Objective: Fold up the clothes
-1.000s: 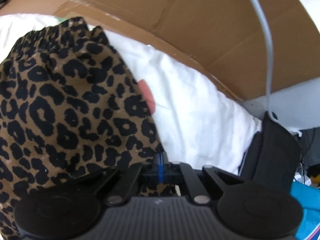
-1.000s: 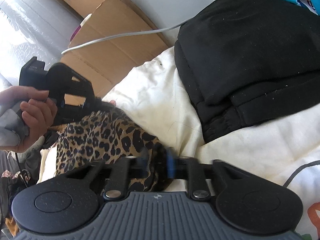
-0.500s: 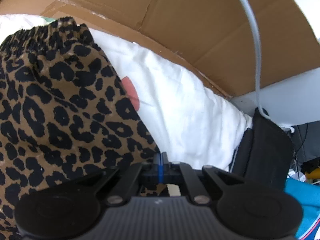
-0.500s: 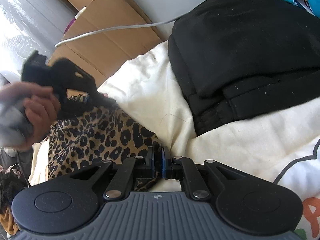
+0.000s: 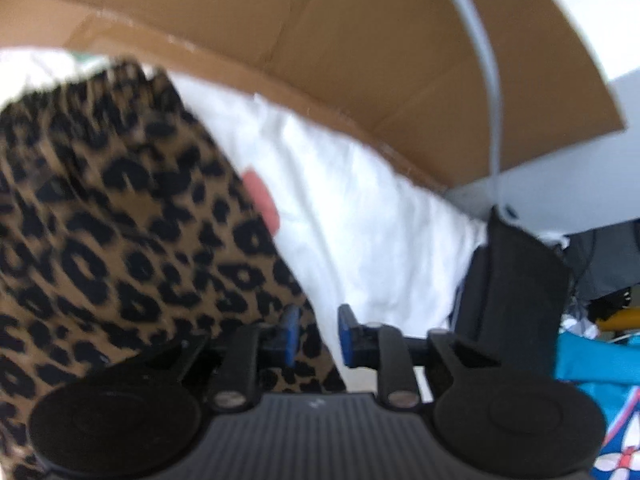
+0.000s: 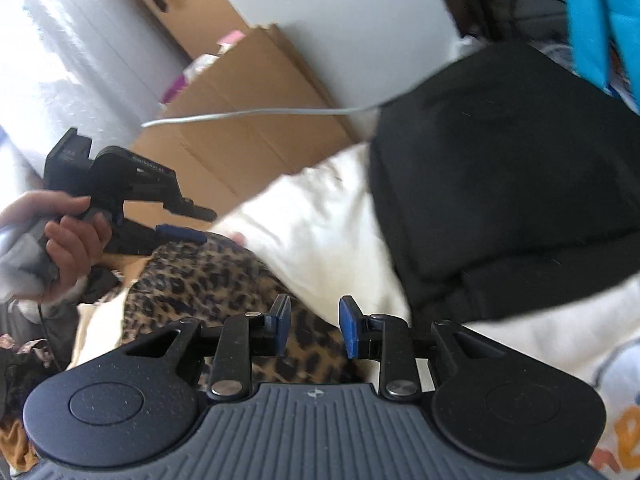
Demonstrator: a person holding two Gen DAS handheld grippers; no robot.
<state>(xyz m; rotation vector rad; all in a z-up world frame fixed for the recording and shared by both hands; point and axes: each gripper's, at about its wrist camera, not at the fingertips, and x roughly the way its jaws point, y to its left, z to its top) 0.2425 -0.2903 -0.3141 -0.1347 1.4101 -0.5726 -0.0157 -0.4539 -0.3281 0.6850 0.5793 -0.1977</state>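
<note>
A leopard-print garment [image 5: 120, 240] with an elastic waistband lies on white bedding [image 5: 360, 220], filling the left of the left wrist view. My left gripper [image 5: 318, 332] hovers over its right edge. Its jaws are opening and the blue pads [image 5: 290, 330] stand apart, pressing on nothing. In the right wrist view the same garment [image 6: 208, 280] lies below my right gripper [image 6: 315, 326], whose jaws are also opening, pads clear of the cloth. There a hand [image 6: 68, 240] holds the left gripper [image 6: 196, 224] over the garment's far edge.
A folded black garment [image 6: 500, 200] sits on the bedding to the right. Flattened cardboard [image 5: 320, 60] leans behind the bed with a grey cable [image 5: 488, 80] across it. Turquoise fabric [image 5: 592, 364] lies at the far right. The white cover has printed shapes [image 6: 624, 436].
Both grippers were shut on the leopard garment's edge; their jaws have now parted and let it go, and both have lifted slightly above the cloth.
</note>
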